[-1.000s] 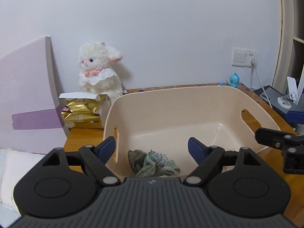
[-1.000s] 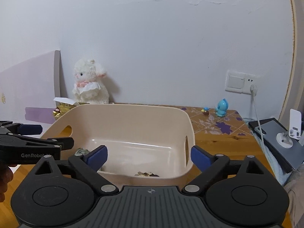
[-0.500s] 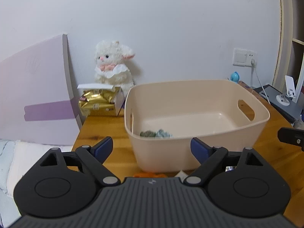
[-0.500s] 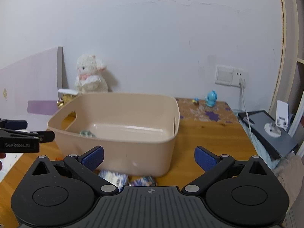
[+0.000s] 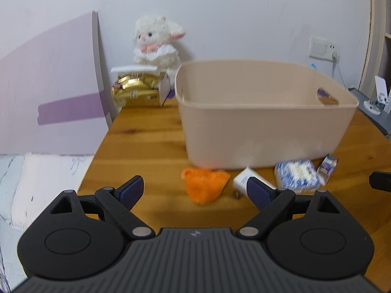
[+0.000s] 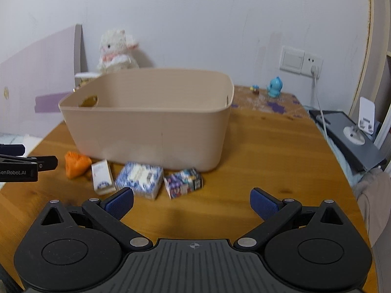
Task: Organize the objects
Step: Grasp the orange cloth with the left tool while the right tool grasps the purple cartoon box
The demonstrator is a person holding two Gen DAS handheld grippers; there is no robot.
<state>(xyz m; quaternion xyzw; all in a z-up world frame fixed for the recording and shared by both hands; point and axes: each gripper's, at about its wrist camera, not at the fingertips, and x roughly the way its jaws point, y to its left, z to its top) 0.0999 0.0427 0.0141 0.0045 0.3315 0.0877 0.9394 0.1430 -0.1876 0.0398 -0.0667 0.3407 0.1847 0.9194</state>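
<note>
Four loose items lie on the varnished wooden table (image 6: 256, 151) in a row along the near wall of one beige plastic bin (image 6: 151, 124), a smooth, round-cornered tub with a cut-out handle slot in each end. From the left: one crumpled orange cloth (image 6: 75, 163), soft and shapeless; one small white carton (image 6: 102, 177), rectangular, with a blue mark on its near end; one blue-and-white patterned box (image 6: 140, 178), blocky and the largest of the four; and one small multicoloured printed box (image 6: 183, 183), lying at a tilt. All four rest on the table outside the bin, close to its base. The bin's interior is not visible from either wrist view. Two hand-held grippers are present. The left gripper (image 5: 193, 190) has its two blue-padded fingers spread wide and empty, low over the table, with the orange cloth ahead between them. The right gripper (image 6: 191, 204) is likewise spread wide and holds nothing; the patterned box and printed box lie just ahead of it. Behind the bin stand one fluffy white plush lamb (image 5: 156, 44) with a pink collar and one open white box of crinkled gold foil packets (image 5: 136, 89). One small blue figurine (image 6: 275, 86) stands near the wall, below one white wall socket (image 6: 300, 61).
</note>
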